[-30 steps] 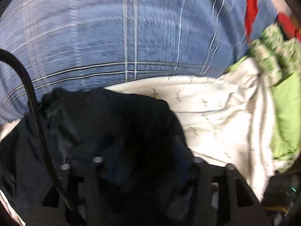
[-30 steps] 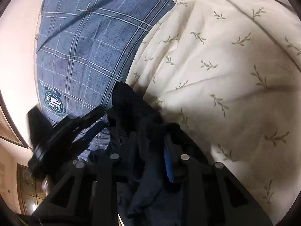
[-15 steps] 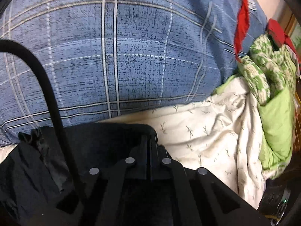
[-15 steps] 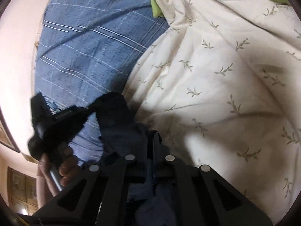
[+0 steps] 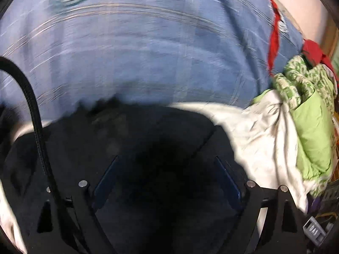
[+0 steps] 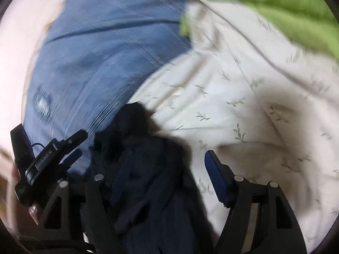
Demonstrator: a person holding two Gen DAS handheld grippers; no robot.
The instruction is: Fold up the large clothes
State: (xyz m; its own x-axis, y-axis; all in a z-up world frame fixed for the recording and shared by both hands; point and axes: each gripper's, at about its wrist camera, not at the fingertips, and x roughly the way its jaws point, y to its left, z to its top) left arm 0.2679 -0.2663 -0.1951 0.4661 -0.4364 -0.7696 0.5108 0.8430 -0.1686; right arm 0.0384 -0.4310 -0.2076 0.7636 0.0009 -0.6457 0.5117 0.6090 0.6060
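Observation:
A dark navy garment [image 6: 148,169] lies crumpled where the blue plaid bedcover [image 6: 101,59] meets the white leaf-print sheet [image 6: 233,97]. My right gripper [image 6: 169,180] hovers over it with its jaws opening. The cloth lies between them and against the left pad [image 6: 120,180], while the right pad [image 6: 215,180] is clear of it. In the blurred left wrist view my left gripper [image 5: 167,169] is opening wide just above the same garment [image 5: 131,139], with no pad pressing on it. The right wrist view also shows the left gripper [image 6: 76,146], held in a hand at the lower left.
A green blanket [image 5: 313,139] and a green-patterned cloth [image 5: 296,84] are heaped at the right of the bed. A red cloth [image 5: 275,36] lies on the plaid cover [image 5: 148,53]. A black cable [image 5: 36,114] crosses the left wrist view. A pale wall [image 6: 25,31] stands behind the bed.
Half a second ago both grippers were shut on the dark garment. Both now stand apart and the cloth lies loose. Both views have swung and blurred.

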